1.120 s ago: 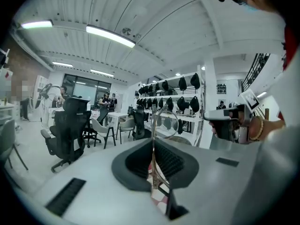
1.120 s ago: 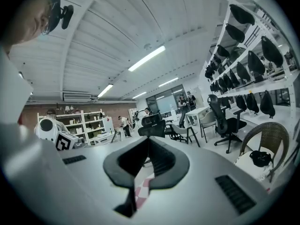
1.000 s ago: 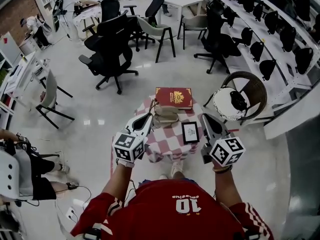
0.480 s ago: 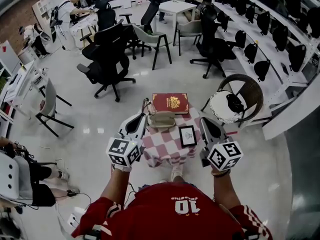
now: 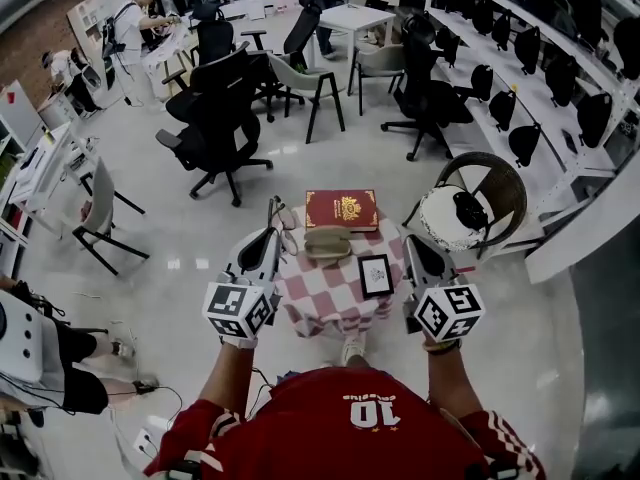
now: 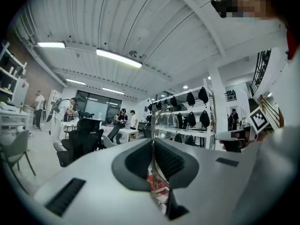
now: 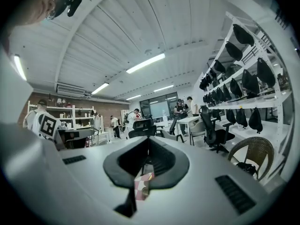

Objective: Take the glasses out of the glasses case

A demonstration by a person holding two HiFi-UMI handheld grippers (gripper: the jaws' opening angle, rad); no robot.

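Left gripper view shows the left gripper [image 6: 153, 146] with its fingers pinched narrow on the glasses [image 6: 165, 122]. They have a thin metal wire frame and clear rounded lenses, and they stand edge-on above the fingers. Head view puts them at the far left corner of the checked bench [image 5: 320, 293], left of the tan glasses case [image 5: 327, 243]. The right gripper [image 7: 145, 146] has its fingers closed together, with nothing between them.

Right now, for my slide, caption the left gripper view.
Left hand-held gripper shut on the clear-framed glasses, lens standing above its jaws, with a black office chair beyond.
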